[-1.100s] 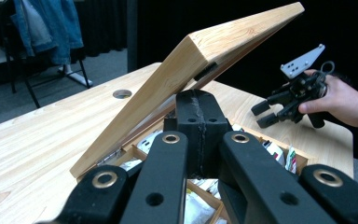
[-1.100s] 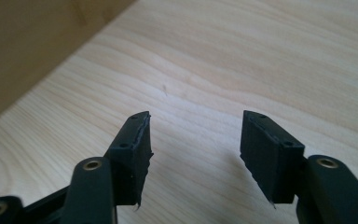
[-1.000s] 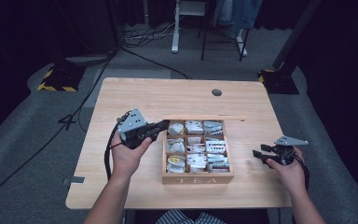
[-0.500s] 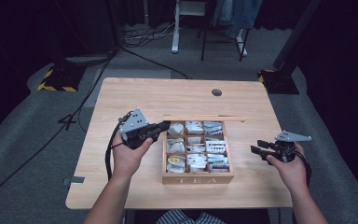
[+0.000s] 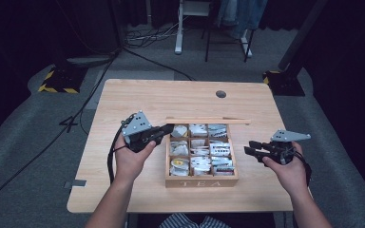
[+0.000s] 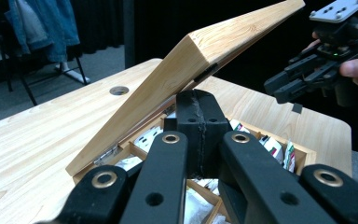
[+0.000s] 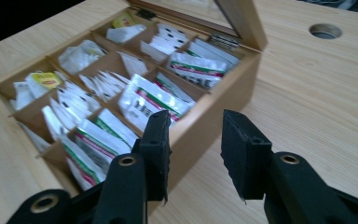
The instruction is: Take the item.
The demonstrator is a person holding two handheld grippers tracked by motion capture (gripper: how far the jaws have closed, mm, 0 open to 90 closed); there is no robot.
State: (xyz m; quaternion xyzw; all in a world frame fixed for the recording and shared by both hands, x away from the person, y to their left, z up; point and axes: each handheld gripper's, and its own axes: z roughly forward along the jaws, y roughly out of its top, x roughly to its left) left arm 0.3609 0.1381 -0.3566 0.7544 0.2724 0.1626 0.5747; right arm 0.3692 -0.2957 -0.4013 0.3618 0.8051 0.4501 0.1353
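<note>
Dark drapes and grey carpet ring a pale wooden counter with a round cable hole near its far edge. Beyond it stand a white desk leg, a chair with denim cloth hung over it, and black cables trailing across the floor; yellow-and-black striped pads lie at the left.

On the near middle of the counter sits a wooden tea box, lettered TEA on its front wall, divided into nine compartments in three rows. Its lid stands raised on hinges at the far side. The compartments hold paper-wrapped tea bags: mostly white sachets, some with green and red stripes in the right-hand column, one with a yellow label in the near left cell, and a loose crumpled white packet in the far left cell.

The left claw is pressed together with nothing between its jaws, its tips at the box's far left corner, under the edge of the tilted lid. The right claw hovers off the box's right side, clear of it; its jaws, which have just been closing, stand partly apart, holding nothing.
</note>
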